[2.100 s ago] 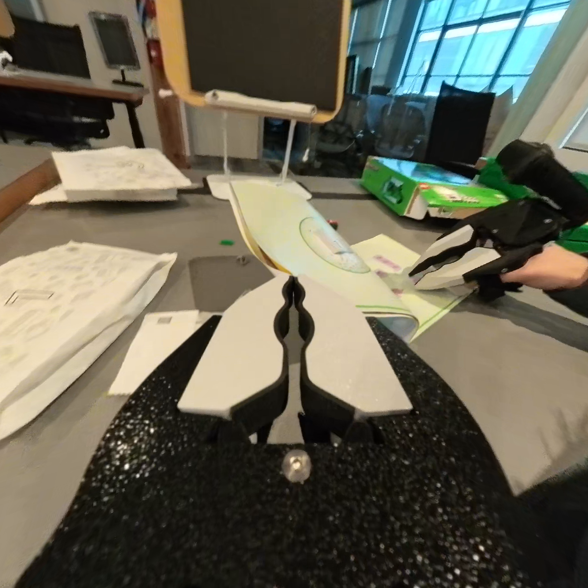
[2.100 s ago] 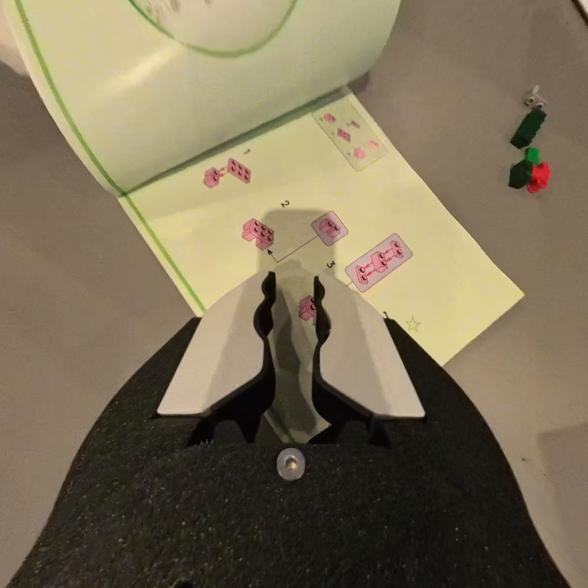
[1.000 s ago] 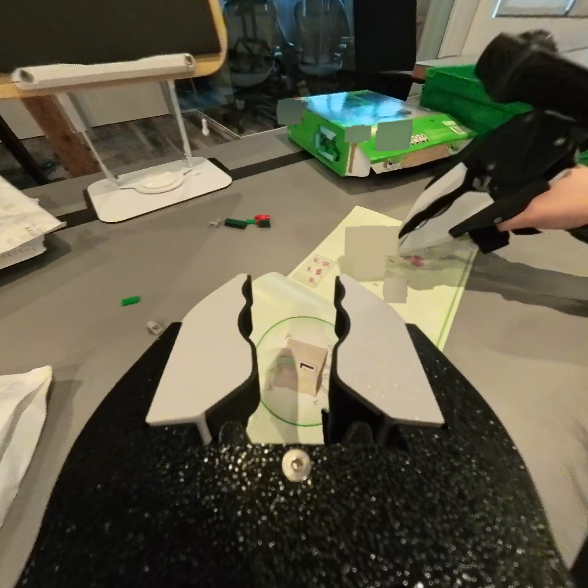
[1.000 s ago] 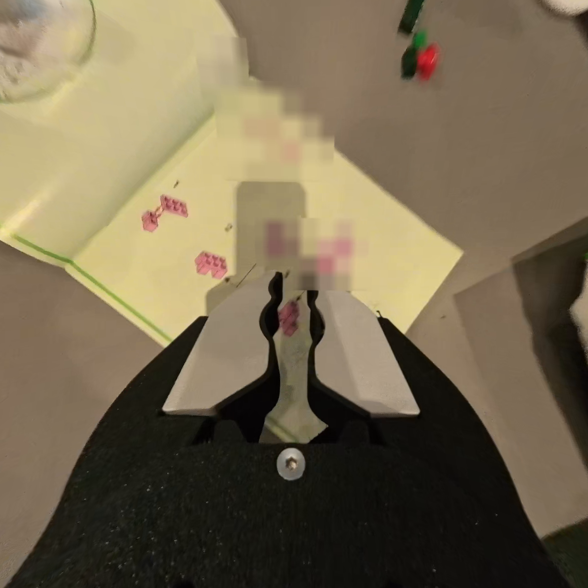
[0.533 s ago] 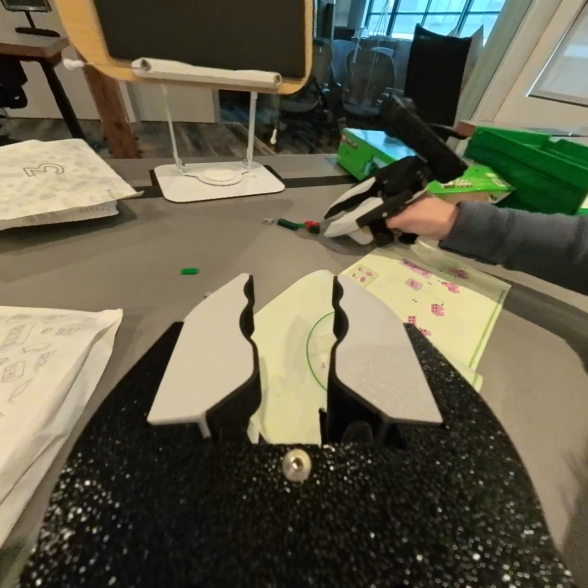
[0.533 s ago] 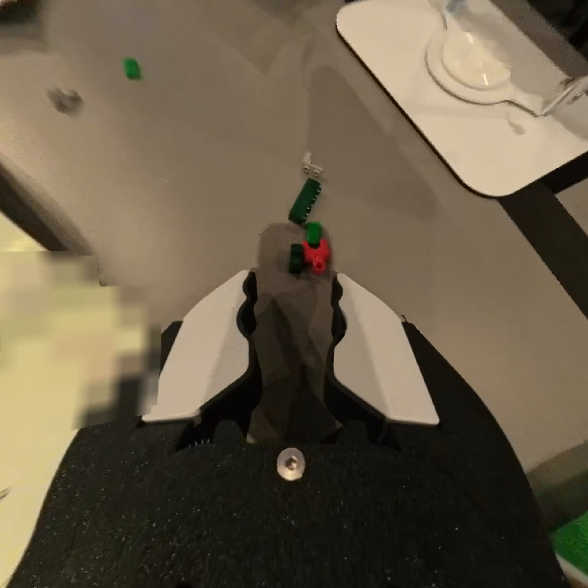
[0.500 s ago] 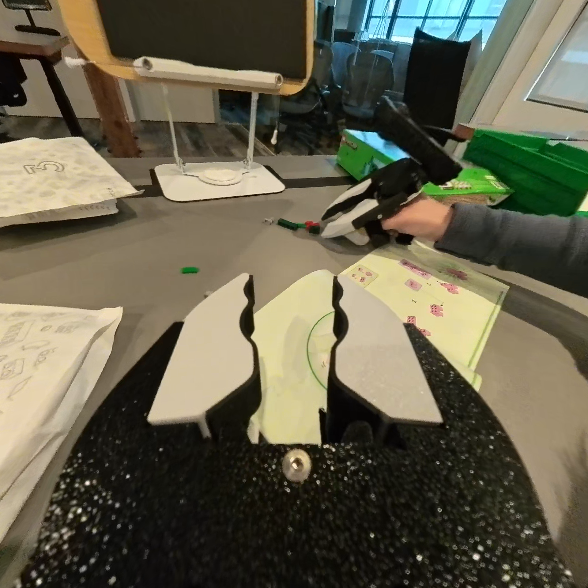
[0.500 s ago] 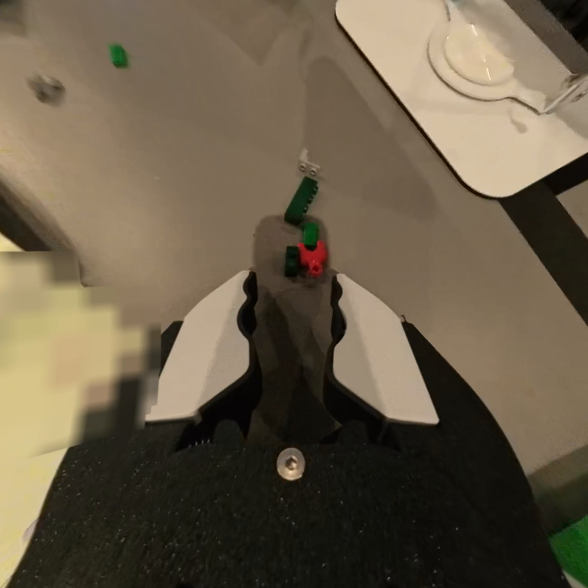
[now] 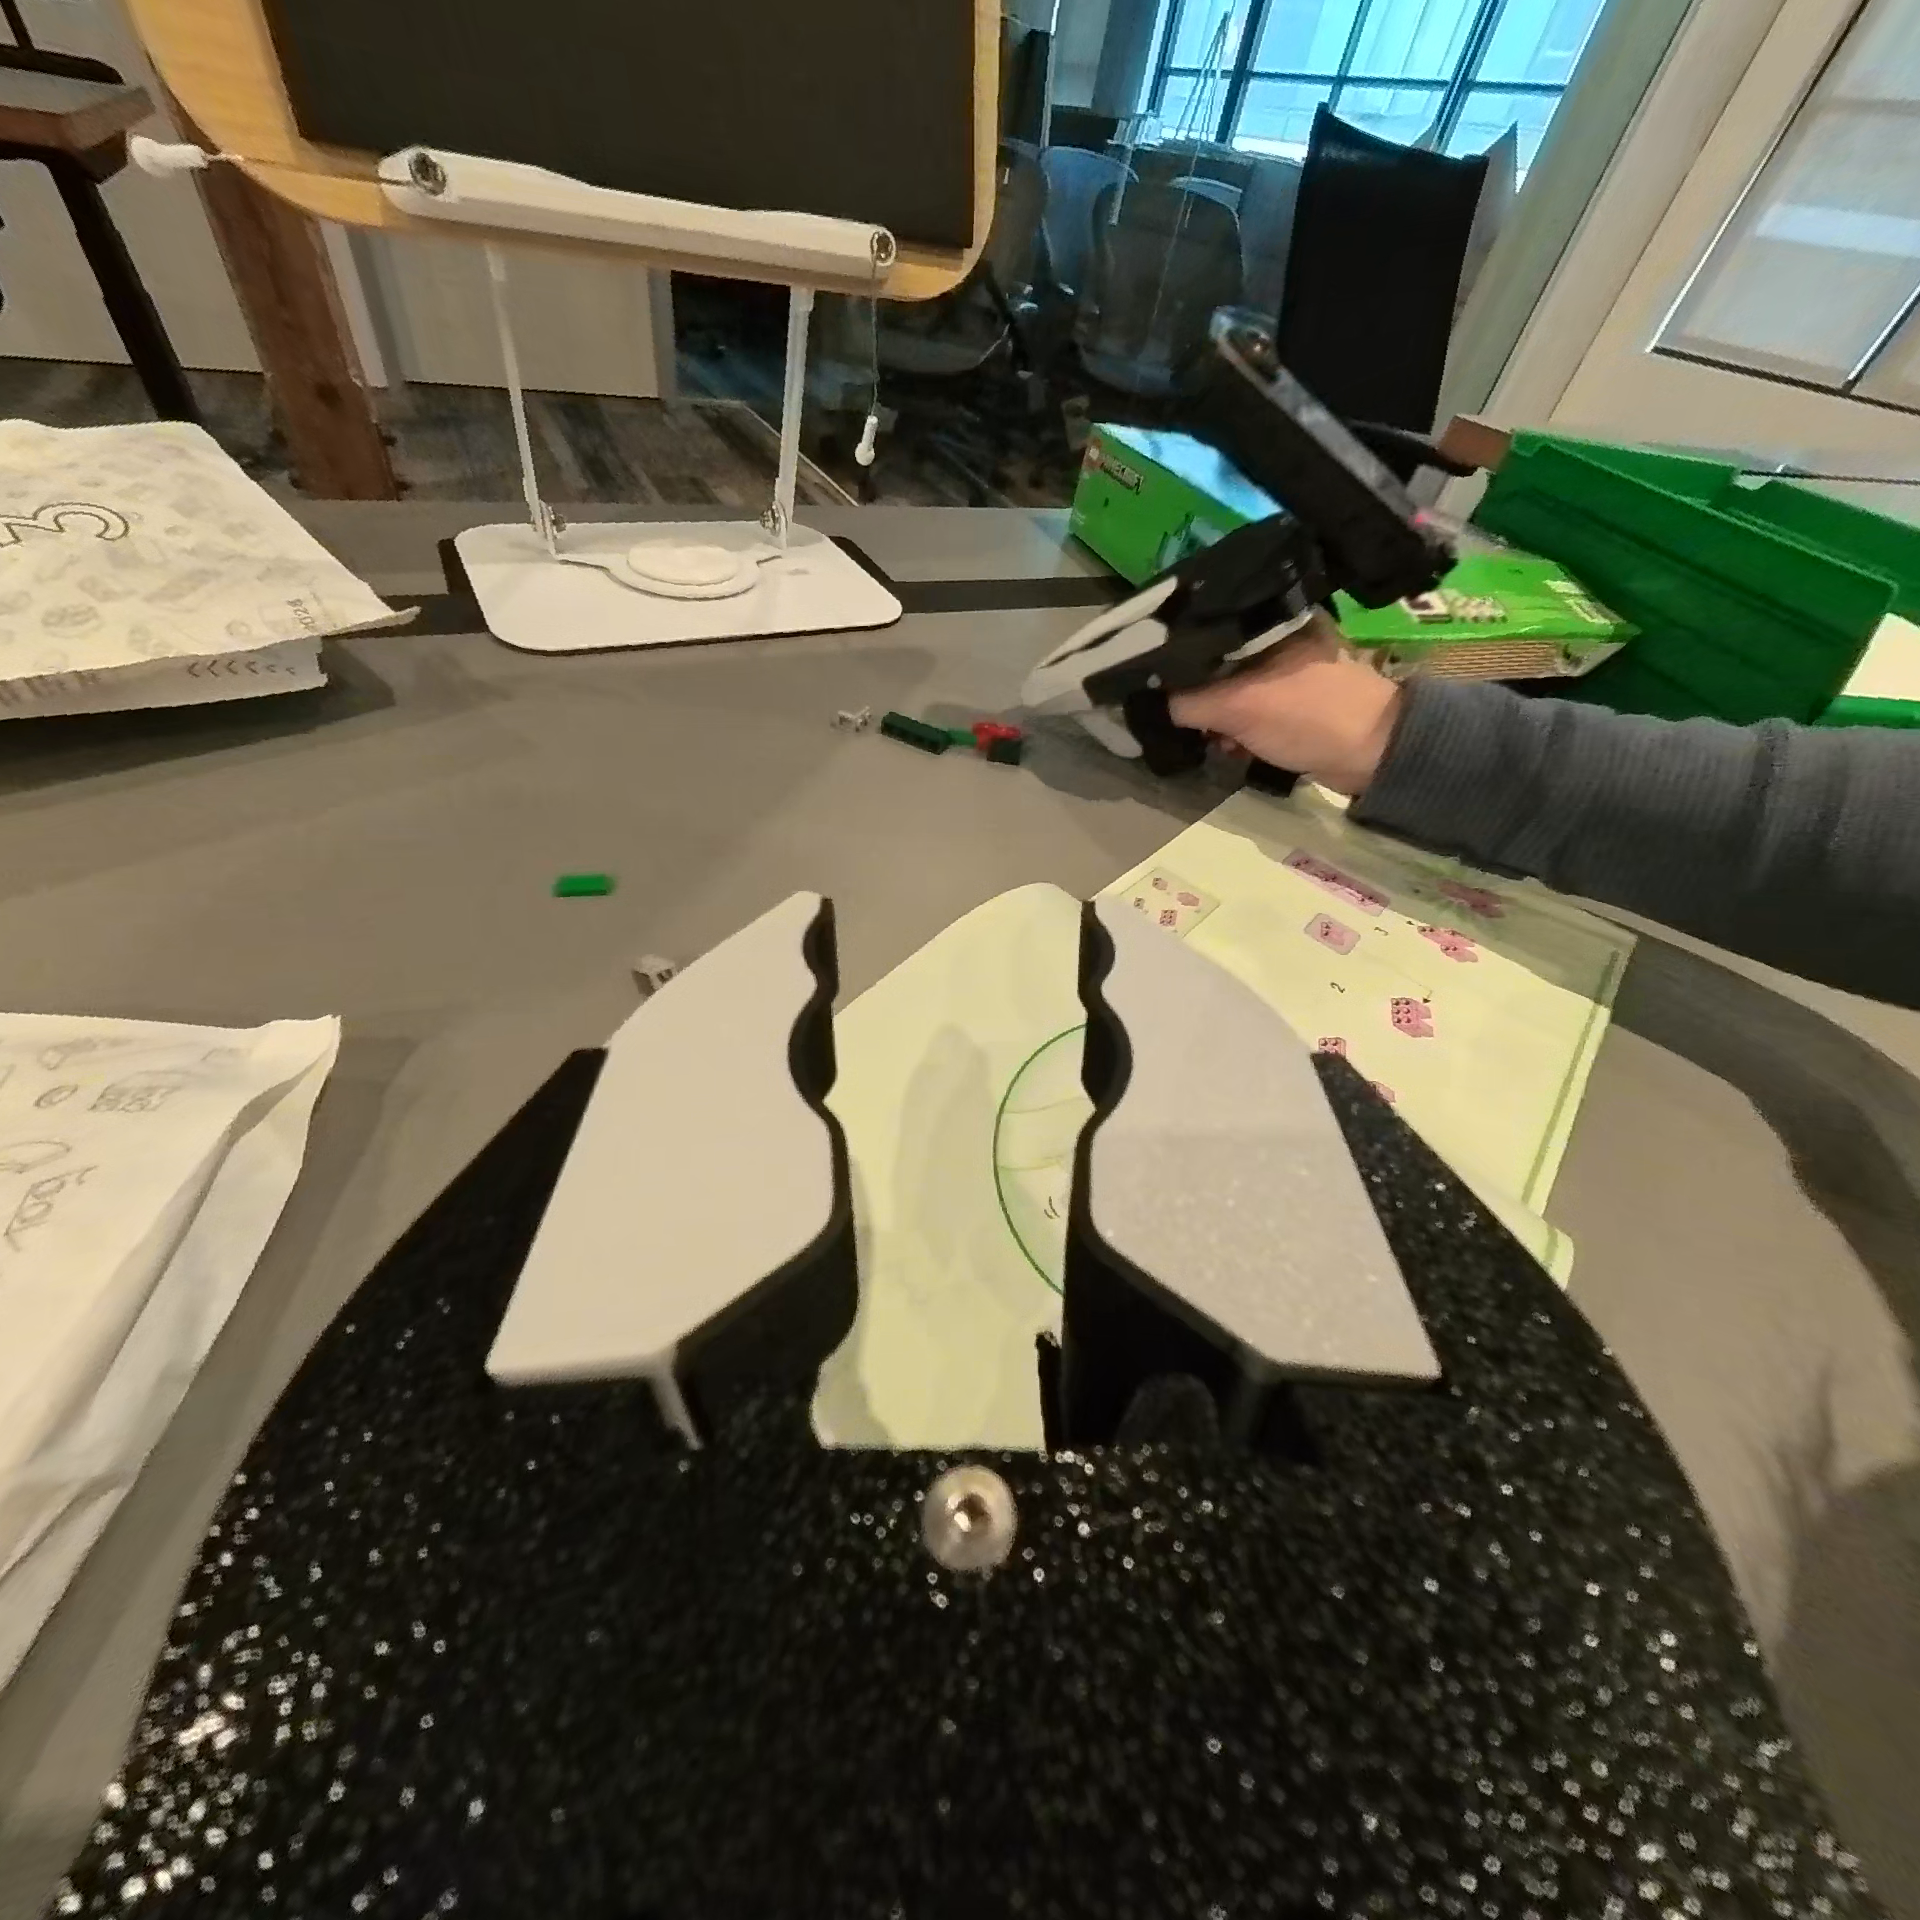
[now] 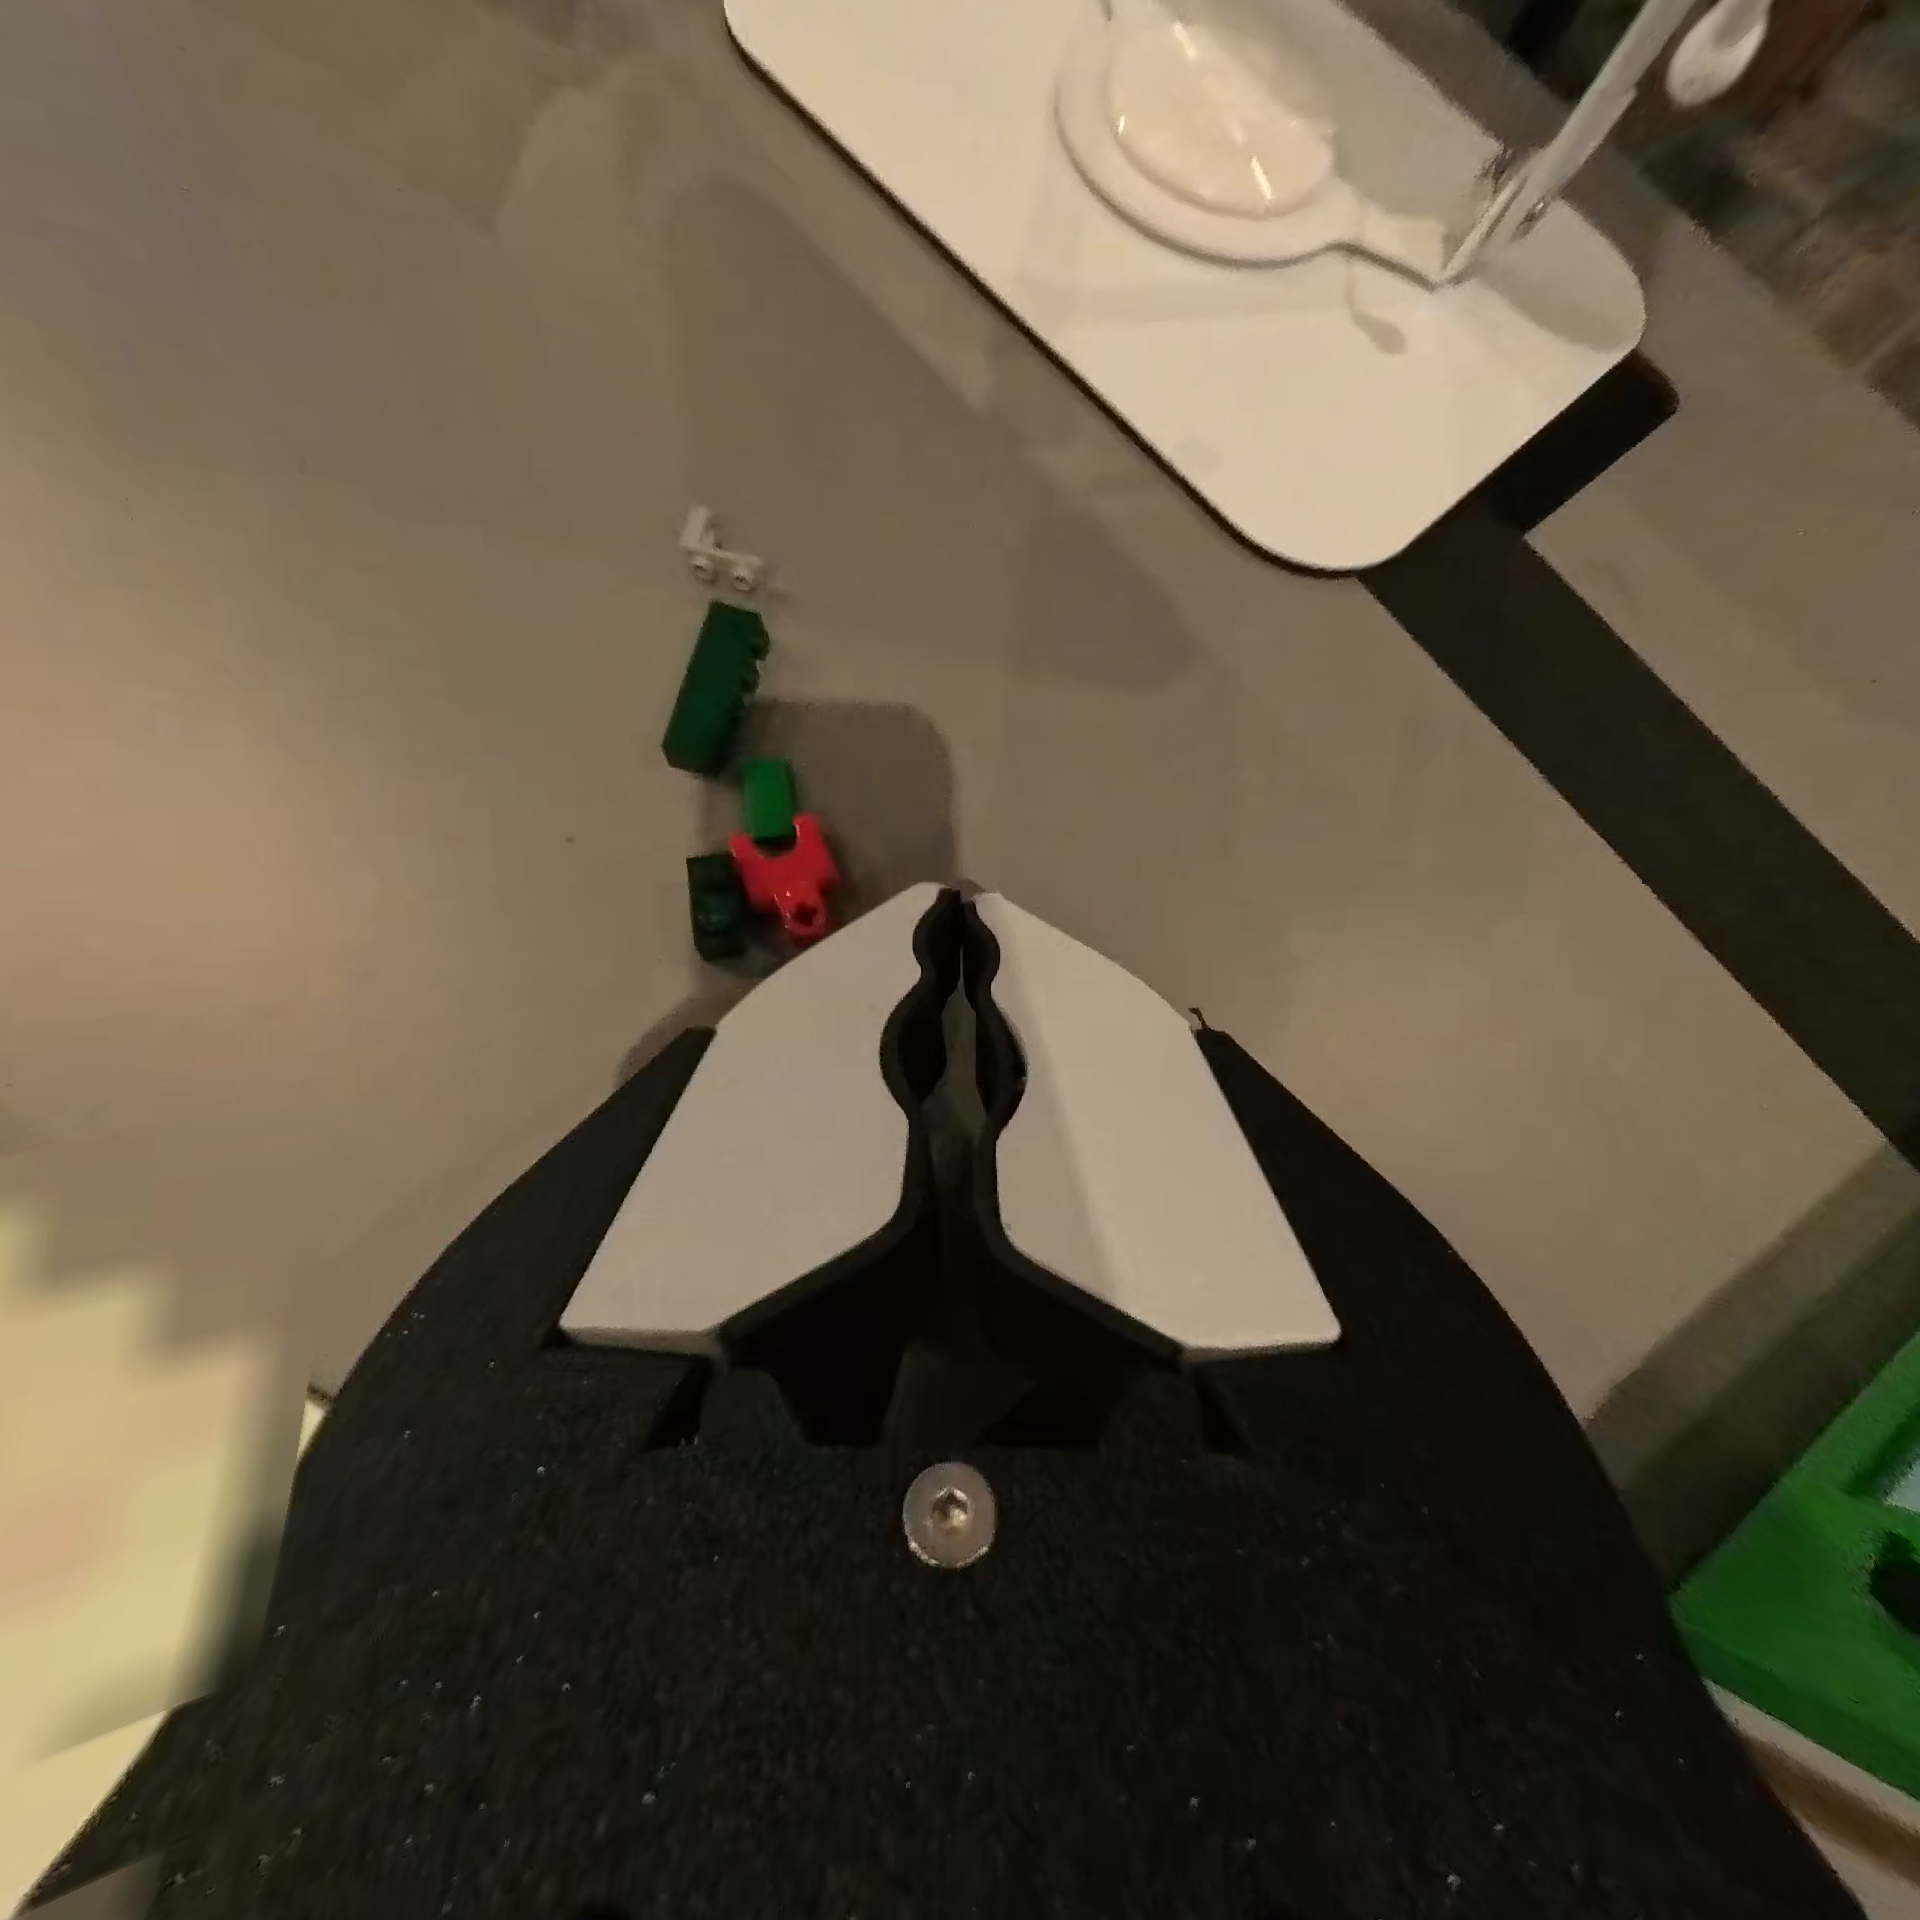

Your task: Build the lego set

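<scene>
Right wrist view | right gripper (image 10: pixel 958 906) closed, empty | red brick (image 10: pixel 781 871) just left of tips

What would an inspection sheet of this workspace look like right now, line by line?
Surface: grey table, dark strip across its far part.
Job's things: open instruction booklet lying flat; a row of a white piece, long dark green brick, small green brick, red piece and dark green piece; another green brick lies alone.
Clutter: white paper bags, green box, white lamp base.
Grippers: left claw open over the booklet; right claw shut, empty, tips just right of the red piece.
Cables: nothing seen.
Surroundings: office chairs, windows, a dark panel with a wood rim.
</scene>
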Tool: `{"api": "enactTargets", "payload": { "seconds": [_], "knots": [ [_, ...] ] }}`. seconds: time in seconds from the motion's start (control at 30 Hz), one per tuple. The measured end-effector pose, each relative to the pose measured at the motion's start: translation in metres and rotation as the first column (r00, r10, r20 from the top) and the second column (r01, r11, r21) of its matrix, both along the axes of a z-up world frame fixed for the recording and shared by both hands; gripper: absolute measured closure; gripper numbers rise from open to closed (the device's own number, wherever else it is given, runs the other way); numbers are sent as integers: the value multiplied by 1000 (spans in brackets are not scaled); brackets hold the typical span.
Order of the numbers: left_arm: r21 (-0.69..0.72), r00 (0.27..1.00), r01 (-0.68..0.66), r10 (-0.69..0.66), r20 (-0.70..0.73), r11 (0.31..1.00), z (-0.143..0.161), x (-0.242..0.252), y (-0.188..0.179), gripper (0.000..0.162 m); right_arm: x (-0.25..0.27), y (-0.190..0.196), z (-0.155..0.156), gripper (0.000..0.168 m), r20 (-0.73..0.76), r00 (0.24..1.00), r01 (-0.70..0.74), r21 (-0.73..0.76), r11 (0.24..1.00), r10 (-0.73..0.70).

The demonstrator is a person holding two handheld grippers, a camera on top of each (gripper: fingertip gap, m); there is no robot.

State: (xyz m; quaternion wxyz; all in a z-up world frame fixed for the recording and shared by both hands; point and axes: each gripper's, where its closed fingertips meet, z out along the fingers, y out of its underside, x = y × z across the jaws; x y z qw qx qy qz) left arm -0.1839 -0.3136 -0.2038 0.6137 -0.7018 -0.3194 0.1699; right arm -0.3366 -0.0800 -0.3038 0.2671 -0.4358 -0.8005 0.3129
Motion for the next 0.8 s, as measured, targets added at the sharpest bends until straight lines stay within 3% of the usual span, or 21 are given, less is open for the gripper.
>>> {"api": "enactTargets", "payload": {
  "seconds": [0.37,0.5,0.67,0.8],
  "knots": [
    [-21,997,-78,78,-7,997,-1,-13,-21,121,9,-35,-6,168,77,996,-52,8,999,52],
    [53,991,-129,131,-23,990,11,-25,-34,121,13,-64,-6,168,80,991,-108,25,994,105],
    [27,990,-136,137,-41,990,9,-34,-34,122,26,-114,-6,168,86,959,-273,24,962,270],
    [28,988,-137,139,-71,990,10,-37,-31,123,16,-106,22,168,-73,956,-282,46,958,285]
  ]
}}
